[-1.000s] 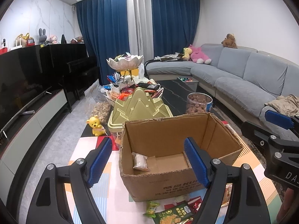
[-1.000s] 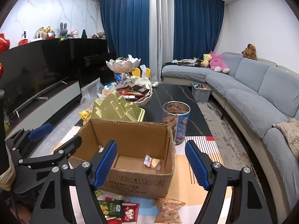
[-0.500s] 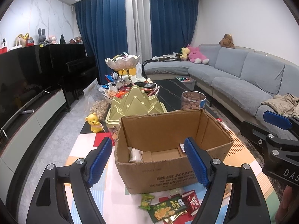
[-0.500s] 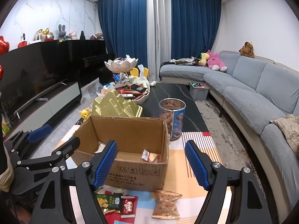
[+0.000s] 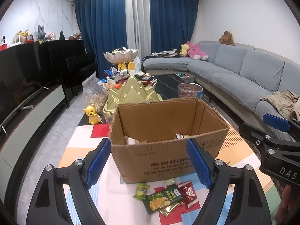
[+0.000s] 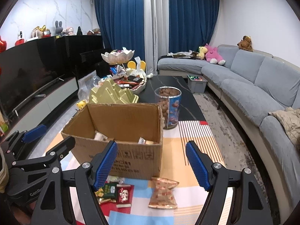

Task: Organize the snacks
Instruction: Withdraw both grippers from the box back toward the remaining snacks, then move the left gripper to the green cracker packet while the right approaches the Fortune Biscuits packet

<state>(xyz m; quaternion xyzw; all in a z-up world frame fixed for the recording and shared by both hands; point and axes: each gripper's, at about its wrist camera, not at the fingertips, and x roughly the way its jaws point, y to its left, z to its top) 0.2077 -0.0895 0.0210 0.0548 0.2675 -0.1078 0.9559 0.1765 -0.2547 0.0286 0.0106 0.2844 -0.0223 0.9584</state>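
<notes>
An open cardboard box (image 5: 168, 153) stands on the patterned mat, with a few wrapped snacks (image 5: 131, 140) lying inside. In front of it lie loose packets: a green one (image 5: 161, 202), a red one (image 5: 188, 192) and a small green one (image 5: 141, 190). The right wrist view shows the box (image 6: 120, 131), an orange-brown packet (image 6: 164, 193) and the red packet (image 6: 123, 195). My left gripper (image 5: 148, 150) hovers before the box, jaws opening, nothing between them. My right gripper (image 6: 151, 150) stands open and empty near the box's right corner.
Behind the box stand a clear jar of nuts (image 6: 168, 108), a gold mountain-shaped container (image 5: 131, 93), a yellow bear figure (image 5: 91, 113) and bowls heaped with snacks (image 5: 120, 56). A grey sofa (image 5: 243, 71) runs along the right, a TV cabinet (image 5: 28, 112) along the left.
Both grippers have drawn back from the box and dropped a little, so the packets in front of it come into view. The left jaws stand slightly wider.
</notes>
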